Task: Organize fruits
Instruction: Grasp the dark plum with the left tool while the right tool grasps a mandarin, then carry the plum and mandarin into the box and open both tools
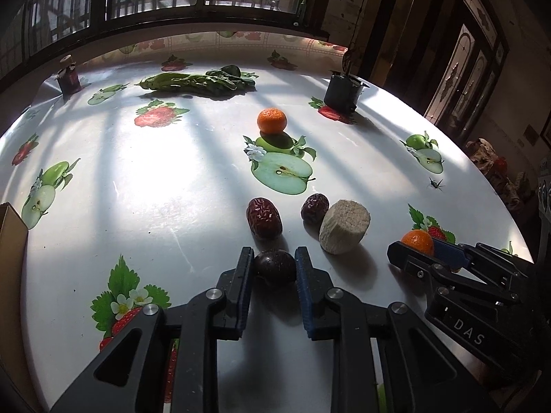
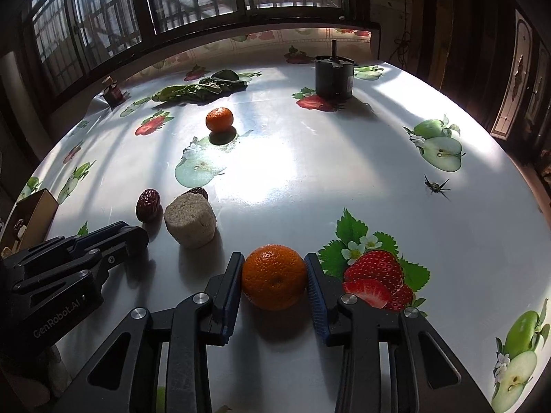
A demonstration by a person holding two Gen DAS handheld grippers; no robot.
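Gripping a dark round fruit [image 1: 274,265], the left claw [image 1: 273,264] has both pads pressed on it down at the worktop [image 1: 172,189], just in front of the pale cylindrical block [image 1: 344,226], which serves as the landmark here. The right claw [image 2: 274,277] is closed on a tangerine [image 2: 274,277] just to the right of that block (its blue-ribbed pads touch both sides of the peel). Two wrinkled red dates lie by the block: one [image 1: 264,218] to its left, the other [image 1: 314,208] touching its far-left edge. A second tangerine [image 1: 271,120] sits well beyond the block, with a bunch of leafy greens [image 1: 199,81] farther still. A dark cylindrical can [image 1: 342,93] stands far behind the block to the right; a small jar [image 1: 69,75] far behind to the left. A cardboard box [image 1: 12,241] shows at the left edge
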